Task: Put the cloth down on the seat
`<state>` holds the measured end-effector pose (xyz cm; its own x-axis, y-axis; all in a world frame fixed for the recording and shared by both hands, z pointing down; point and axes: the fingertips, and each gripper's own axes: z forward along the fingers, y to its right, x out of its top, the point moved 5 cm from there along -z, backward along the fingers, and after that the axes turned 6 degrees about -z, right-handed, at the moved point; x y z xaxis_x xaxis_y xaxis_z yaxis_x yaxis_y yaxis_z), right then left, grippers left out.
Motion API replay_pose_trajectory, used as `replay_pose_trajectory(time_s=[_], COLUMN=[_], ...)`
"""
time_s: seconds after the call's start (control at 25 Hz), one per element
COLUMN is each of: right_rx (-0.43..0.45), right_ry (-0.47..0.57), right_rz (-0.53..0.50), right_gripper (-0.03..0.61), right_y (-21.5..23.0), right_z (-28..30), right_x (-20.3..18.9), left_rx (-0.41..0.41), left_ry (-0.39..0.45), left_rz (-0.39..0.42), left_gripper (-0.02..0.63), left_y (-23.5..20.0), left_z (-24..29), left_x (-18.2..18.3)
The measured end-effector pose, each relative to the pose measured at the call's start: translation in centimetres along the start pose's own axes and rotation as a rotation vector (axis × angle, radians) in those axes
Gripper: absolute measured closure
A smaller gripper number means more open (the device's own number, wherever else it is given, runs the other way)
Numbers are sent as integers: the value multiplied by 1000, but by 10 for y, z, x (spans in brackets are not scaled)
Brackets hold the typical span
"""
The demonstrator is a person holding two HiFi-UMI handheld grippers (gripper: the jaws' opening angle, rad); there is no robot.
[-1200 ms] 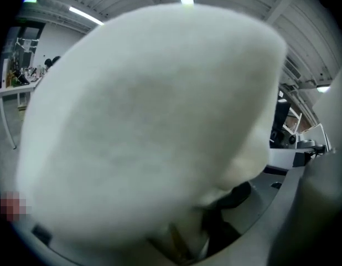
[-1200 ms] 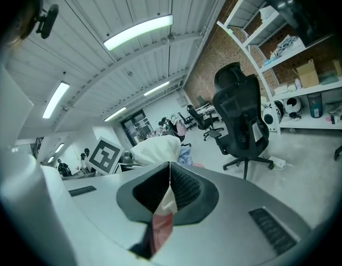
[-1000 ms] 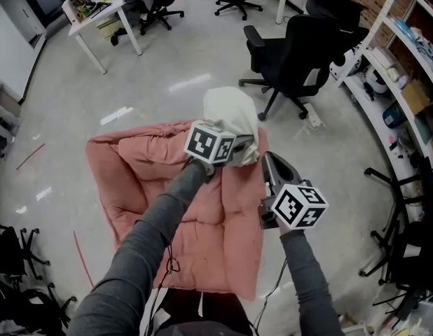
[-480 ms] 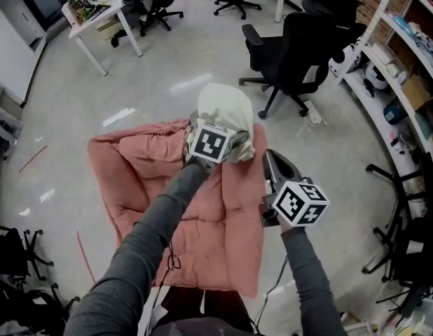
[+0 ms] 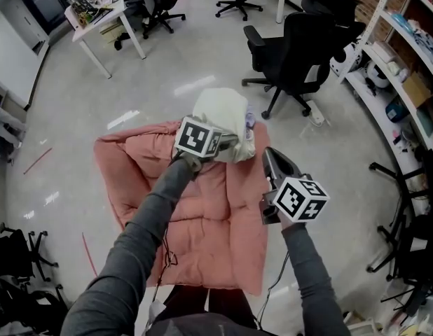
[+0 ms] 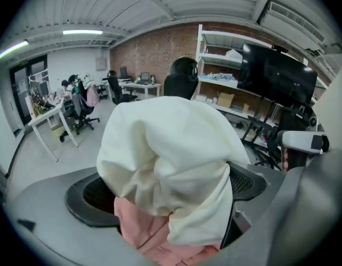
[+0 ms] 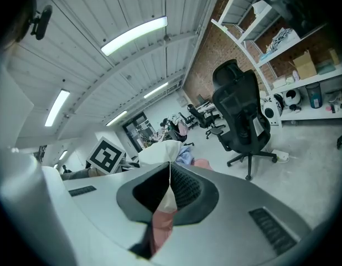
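A bundled white cloth (image 5: 220, 110) rests on the far right corner of the pink cushioned seat (image 5: 195, 215). My left gripper (image 5: 227, 142) is up against the cloth's near side. In the left gripper view the jaws stand wide apart, with the cloth (image 6: 171, 143) bulging between them and the pink seat (image 6: 143, 234) below it; the left pad shows bare beside the cloth. My right gripper (image 5: 268, 157) hovers by the seat's right edge with its jaws closed together and nothing held. In the right gripper view the cloth (image 7: 160, 151) lies ahead.
A black office chair (image 5: 300, 47) stands just beyond the seat on the grey floor. Shelving (image 5: 406, 68) with boxes runs along the right. White desks (image 5: 104, 19) stand far left, and black stands (image 5: 13, 257) sit at the near left.
The left gripper's jaws have spread wide around the cloth, and the gripper has shifted a little left. The cloth has settled slightly left on the seat. The right gripper has barely moved.
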<state>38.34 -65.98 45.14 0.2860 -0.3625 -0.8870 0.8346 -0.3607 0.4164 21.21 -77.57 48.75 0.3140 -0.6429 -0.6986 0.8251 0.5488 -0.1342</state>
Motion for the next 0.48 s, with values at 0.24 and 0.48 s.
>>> replay_pose_trajectory(time_s=[0.24,0.48], right_rx=[2,-1], right_ry=[6,9], right_rz=[2,-4], right_gripper=[566,566], right_y=[-7,-16], right_z=[-3,-7], right_x=[0,-1], left_rx=[37,17], left_ry=[48,41], left_rz=[-6,-16], left_gripper=[23,23], left_y=[-10,-12], left_z=[-14,-22], left_x=[3,-9])
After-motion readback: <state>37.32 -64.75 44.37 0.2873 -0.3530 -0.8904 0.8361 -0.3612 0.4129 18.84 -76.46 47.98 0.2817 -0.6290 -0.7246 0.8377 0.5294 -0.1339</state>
